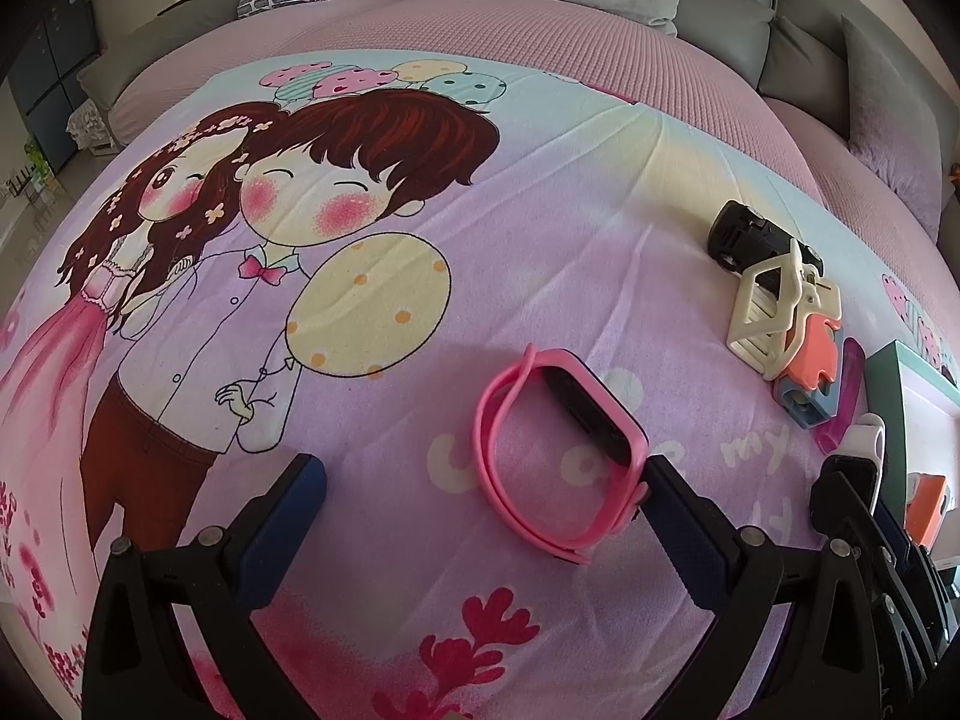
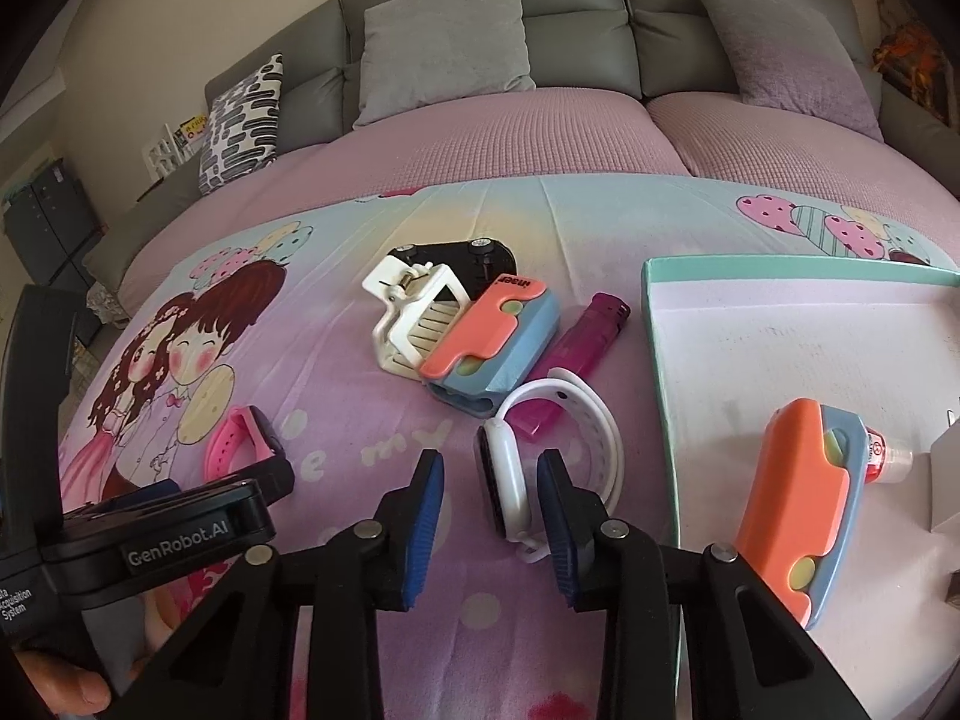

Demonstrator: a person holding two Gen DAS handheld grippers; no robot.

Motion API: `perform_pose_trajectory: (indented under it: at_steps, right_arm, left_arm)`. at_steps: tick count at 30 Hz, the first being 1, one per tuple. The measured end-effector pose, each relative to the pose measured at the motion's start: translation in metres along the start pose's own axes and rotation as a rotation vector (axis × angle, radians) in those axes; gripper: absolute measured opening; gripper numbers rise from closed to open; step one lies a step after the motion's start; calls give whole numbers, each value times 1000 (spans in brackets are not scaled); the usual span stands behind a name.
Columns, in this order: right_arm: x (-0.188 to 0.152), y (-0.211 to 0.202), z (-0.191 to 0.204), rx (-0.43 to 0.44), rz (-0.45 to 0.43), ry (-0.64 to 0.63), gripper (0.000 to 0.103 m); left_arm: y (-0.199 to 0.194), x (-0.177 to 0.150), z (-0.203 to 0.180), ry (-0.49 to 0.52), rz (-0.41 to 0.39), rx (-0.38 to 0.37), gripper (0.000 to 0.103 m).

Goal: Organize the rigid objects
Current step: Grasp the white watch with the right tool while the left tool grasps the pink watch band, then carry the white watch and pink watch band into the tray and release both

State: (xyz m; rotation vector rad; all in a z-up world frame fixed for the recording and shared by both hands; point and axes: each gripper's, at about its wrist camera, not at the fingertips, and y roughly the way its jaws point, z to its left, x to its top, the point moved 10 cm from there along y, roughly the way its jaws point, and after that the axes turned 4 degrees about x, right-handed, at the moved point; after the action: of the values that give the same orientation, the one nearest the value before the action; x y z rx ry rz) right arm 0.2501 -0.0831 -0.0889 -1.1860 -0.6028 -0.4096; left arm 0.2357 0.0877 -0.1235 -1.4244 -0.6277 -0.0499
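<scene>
Cartoon-printed bedding (image 1: 420, 312) over a pink quilt, backed by a grey sofa (image 2: 570, 12) with cushions, is seen from both wrist cameras. Only the right wrist view takes in the teal-rimmed tray (image 2: 657, 360) at the right, where an orange-and-blue block toy (image 2: 792, 510) and a small red-capped bottle (image 2: 882, 462) lie on its white floor; the left wrist view shows just a corner of that tray. Only the left wrist view shows the pink smartwatch (image 1: 558, 450) in full, standing on edge with its dark screen facing left and its looped strap closed, its right side touching the inner pad of the left gripper (image 1: 480, 516), whose jaws are spread wide and grip nothing. In the right wrist view the white smartwatch (image 2: 540, 468) is seen on edge between the blue pads of the right gripper (image 2: 492, 516), jaws partly closed; the right pad is at the casing, while a gap remains at the left pad. Behind it a cluster is piled: a cream hair claw clip (image 2: 414, 318), a black toy car (image 2: 456, 264), a second orange-and-blue block toy (image 2: 492, 342) and a magenta lighter (image 2: 588, 336), just beside the tray's left rim. Open bedding is left clear to the left of the pink watch.
</scene>
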Motion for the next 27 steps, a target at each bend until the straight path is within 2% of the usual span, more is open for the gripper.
perform_pose_trajectory:
  at_steps: [2,5,10,13,17,22,27]
  right_arm:
    - [0,1,0,-13,0,-10,33]
    - [0,2,-4,-36,-1,-12,25]
    - [3,-4,-7,-13,-13,14,17]
    - [6,-8,-6,-9,-25,9,15]
    - [8,-12,-5,-6,-35,8,15]
    - [15,-24,-3,12,-69,17,15]
    - [31,-50,-1,25,-155,13,15]
  left_arm:
    - [1,0,-2,5,-5,8,103]
    - [3,0,-5,25,-12,33,103]
    - [0,-1,-8,31,-20,40,101]
    - [-5,4,-9,51,-43,33,86]
    - [-14,5,-20,90,-67,11,58]
    - [-21,6,-20,90,-80,2,58]
    - [-47,21,-16,49,-153,-40,58]
